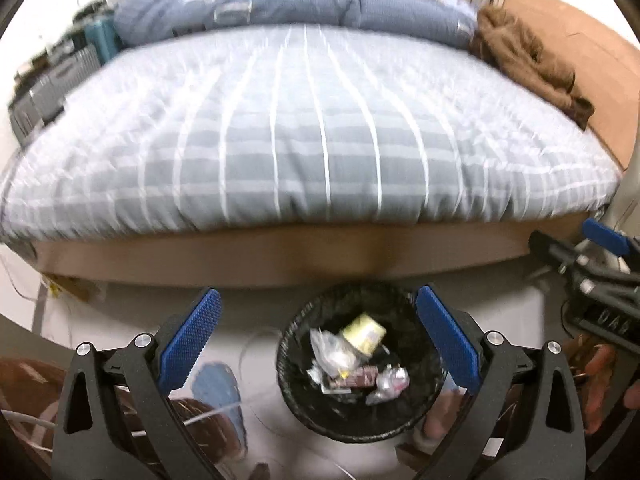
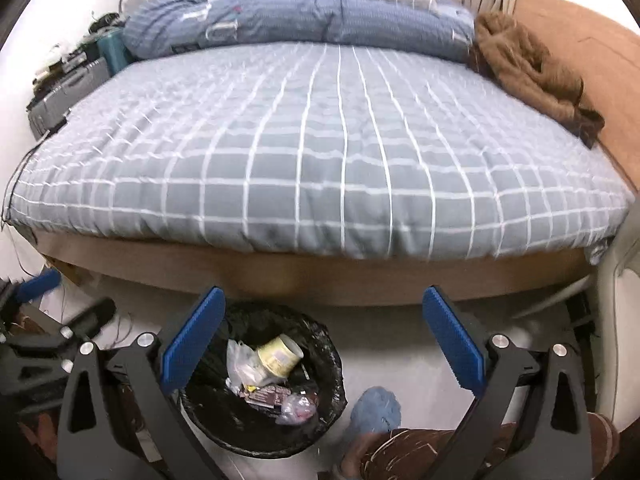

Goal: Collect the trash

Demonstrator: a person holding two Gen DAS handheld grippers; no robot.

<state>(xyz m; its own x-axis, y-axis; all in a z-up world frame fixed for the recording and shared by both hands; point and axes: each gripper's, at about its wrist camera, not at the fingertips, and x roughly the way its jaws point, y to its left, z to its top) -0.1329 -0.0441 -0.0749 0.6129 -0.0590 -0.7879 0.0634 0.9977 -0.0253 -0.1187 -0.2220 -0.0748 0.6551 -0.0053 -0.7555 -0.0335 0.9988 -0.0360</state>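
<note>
A round bin with a black liner (image 1: 360, 428) stands on the pale floor at the foot of the bed. Inside lie a yellow paper cup (image 1: 364, 332), clear plastic wrap (image 1: 330, 350), a brown wrapper (image 1: 354, 378) and a crumpled clear wrapper (image 1: 390, 382). My left gripper (image 1: 319, 292) hangs open above the bin, nothing between its blue pads. My right gripper (image 2: 323, 291) is open and empty too. In the right wrist view the bin (image 2: 240, 432) lies below its left finger, with the cup (image 2: 278, 354) on top.
The bed's grey checked duvet (image 2: 320, 152) fills the far view on a brown wooden frame (image 2: 320, 280). A folded blue blanket (image 2: 300, 20) and a brown garment (image 2: 532, 72) lie at its head. A person's blue slipper (image 2: 376, 404) is beside the bin. Clutter stands left of the bed.
</note>
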